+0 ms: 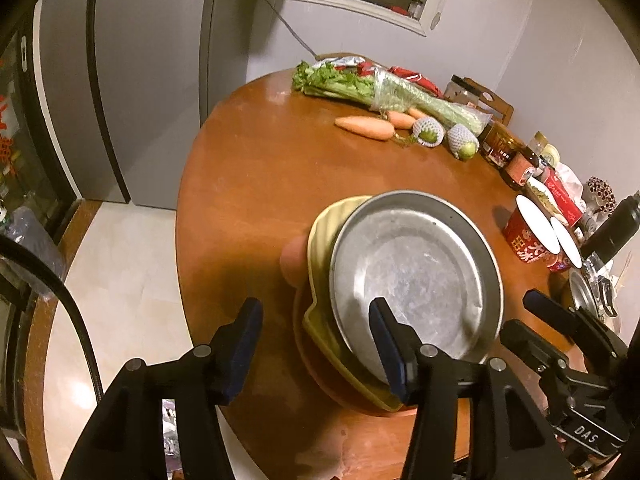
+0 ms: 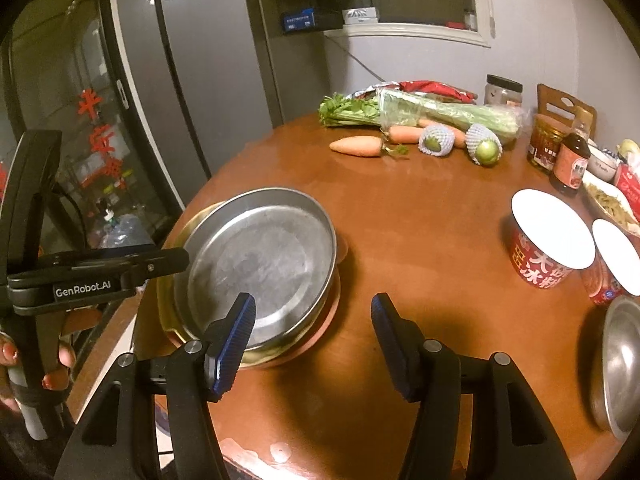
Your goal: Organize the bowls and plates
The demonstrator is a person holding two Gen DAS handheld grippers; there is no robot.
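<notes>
**Plates stacked near the table's edge**

My left gripper (image 1: pixel 316 344) and right gripper (image 2: pixel 314 334) both gape, holding nothing. The metal plate (image 2: pixel 260 264) tops the yellow dish (image 1: pixel 320 240) near the table (image 2: pixel 420 220) edge. Only my right view shows another metal dish (image 2: pixel 620 364); bare wood lies between.

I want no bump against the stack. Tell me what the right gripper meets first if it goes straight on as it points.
Most likely bare wooden table: between the right gripper fingers lies only tabletop. The metal plate sits just left of that line, by the left finger; depth is unclear.
</notes>
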